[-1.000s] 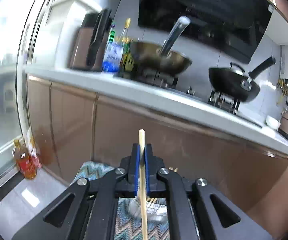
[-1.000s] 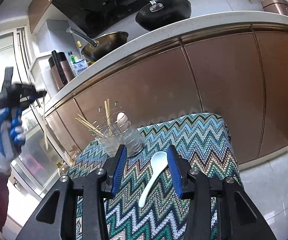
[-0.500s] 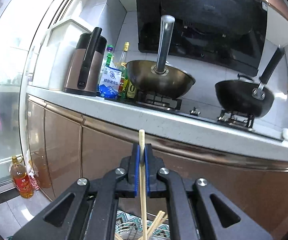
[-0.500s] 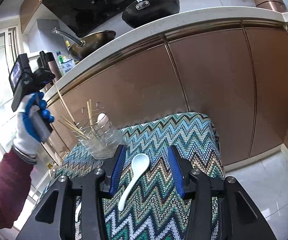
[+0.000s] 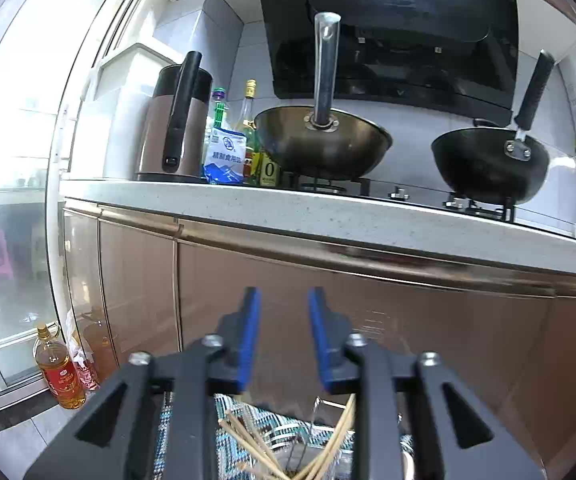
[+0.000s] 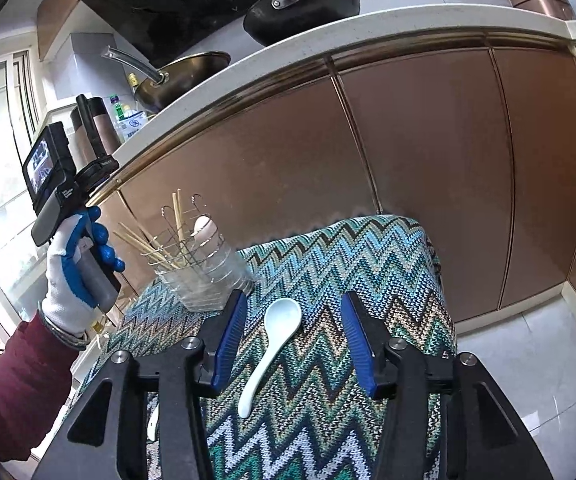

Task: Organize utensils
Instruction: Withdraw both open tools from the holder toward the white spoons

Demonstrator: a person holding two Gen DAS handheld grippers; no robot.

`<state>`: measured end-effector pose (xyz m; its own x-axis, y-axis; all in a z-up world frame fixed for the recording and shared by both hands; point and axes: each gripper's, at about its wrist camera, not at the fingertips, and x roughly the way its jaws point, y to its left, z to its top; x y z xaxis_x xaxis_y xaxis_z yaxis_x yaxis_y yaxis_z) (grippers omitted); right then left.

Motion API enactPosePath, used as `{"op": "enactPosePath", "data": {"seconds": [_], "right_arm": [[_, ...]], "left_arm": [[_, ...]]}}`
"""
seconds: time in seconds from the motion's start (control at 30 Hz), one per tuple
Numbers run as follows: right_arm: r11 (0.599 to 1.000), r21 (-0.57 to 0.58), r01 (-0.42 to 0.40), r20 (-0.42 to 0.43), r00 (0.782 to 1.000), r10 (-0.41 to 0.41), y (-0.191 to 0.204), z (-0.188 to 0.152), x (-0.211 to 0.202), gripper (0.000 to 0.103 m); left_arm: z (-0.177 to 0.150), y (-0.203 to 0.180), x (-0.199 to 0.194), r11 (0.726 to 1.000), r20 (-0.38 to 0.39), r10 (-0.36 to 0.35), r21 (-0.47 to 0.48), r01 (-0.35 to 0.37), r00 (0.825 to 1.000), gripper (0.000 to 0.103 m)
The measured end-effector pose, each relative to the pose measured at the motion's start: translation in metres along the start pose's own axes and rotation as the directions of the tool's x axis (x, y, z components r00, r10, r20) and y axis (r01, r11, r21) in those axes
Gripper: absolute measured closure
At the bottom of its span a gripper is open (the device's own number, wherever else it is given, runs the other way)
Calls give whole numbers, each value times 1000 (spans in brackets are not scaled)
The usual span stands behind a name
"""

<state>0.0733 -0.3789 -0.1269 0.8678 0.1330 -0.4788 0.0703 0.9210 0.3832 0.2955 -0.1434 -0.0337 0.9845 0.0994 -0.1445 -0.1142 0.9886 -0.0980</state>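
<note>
A clear holder with a wire rack (image 6: 196, 276) stands at the far left of the zigzag cloth (image 6: 328, 380). It holds several wooden chopsticks (image 6: 148, 246) and a spoon. The chopsticks also show at the bottom of the left wrist view (image 5: 328, 452). My left gripper (image 5: 282, 344) is open and empty, held above the holder. A white ceramic spoon (image 6: 272, 348) lies on the cloth, bowl away from me. My right gripper (image 6: 292, 344) is open, with one finger on each side of the spoon.
Copper cabinet doors (image 6: 428, 168) and a white counter (image 5: 328, 216) stand behind the cloth. On the counter are a brass wok (image 5: 322, 144), a black pan (image 5: 488, 164), a kettle (image 5: 176, 128) and bottles. An oil bottle (image 5: 56, 376) stands on the floor at left.
My left gripper opened and let go of the chopstick, which now stands in the holder. My right gripper moved closer to the white spoon.
</note>
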Motion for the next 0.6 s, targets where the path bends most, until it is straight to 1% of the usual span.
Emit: {"op": "enactPosePath", "data": {"seconds": [0.1,0.2,0.27,0.37,0.47,0.6], "right_arm": [[1000,-2,1,12,1000,0,3,1,-8,53],[1000,-5,0,27,1000,0,7,1,-20,53],[1000,-7,-1,35,999,1,9,1,-27,52],[1000,-13,-5,51,999,5,15,0,-39,49],[1000,-18,-11,64,998,12,21,0,-50,48],[999,-31,-25,78,997,27,31,0,-61,47]], "left_arm": [[6,-2,-20,998,-33,-36,42,38,999,70],[8,-5,-40,995,-58,-43,93,48,997,65],[9,-7,-55,989,-83,-54,130,64,995,63],[7,-10,-78,977,-107,-63,196,83,992,63],[1,-11,-102,960,-127,-69,260,100,989,62],[-7,-11,-126,938,-150,-56,331,103,987,62]]}}
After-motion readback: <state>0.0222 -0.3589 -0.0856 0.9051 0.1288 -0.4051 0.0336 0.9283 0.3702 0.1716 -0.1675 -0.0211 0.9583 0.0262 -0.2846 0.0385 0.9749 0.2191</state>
